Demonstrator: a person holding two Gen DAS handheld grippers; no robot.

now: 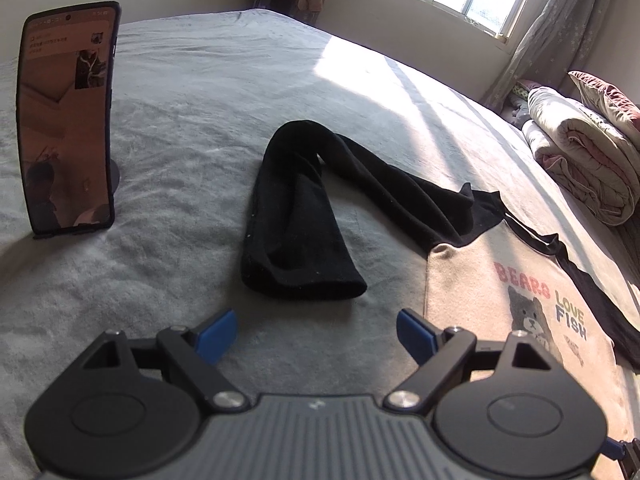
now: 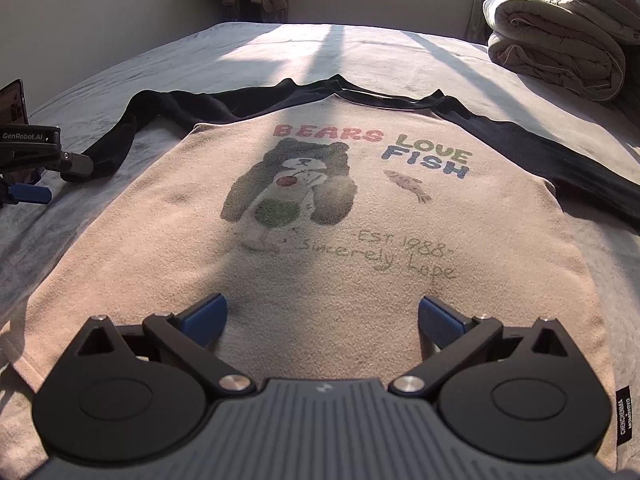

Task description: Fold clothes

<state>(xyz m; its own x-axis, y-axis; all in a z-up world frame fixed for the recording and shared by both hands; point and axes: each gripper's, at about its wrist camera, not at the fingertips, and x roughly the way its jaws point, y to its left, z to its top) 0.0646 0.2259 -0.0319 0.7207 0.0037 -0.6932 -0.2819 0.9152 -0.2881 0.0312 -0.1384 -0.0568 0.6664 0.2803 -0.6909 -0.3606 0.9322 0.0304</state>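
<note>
- A beige sweatshirt [image 2: 320,248] with black sleeves lies flat, front up, on a grey bed [image 2: 248,48].
- Its print shows a bear [image 2: 290,184], a small fish [image 2: 408,184] and the words "BEARS LOVE FISH".
- The right gripper [image 2: 322,320] hangs over the sweatshirt's lower part, its blue-padded fingers [image 2: 204,316] spread wide with nothing between them.
- The left sleeve [image 2: 116,140] bends back toward the camera; the left gripper [image 2: 36,184] sits at the frame's left edge, just beside the cuff.
- A folded quilt [image 2: 560,52] rests at the far right.
- A phone [image 2: 14,100] stands at the left edge.
- Sunlight stripes cross the bed.
</note>
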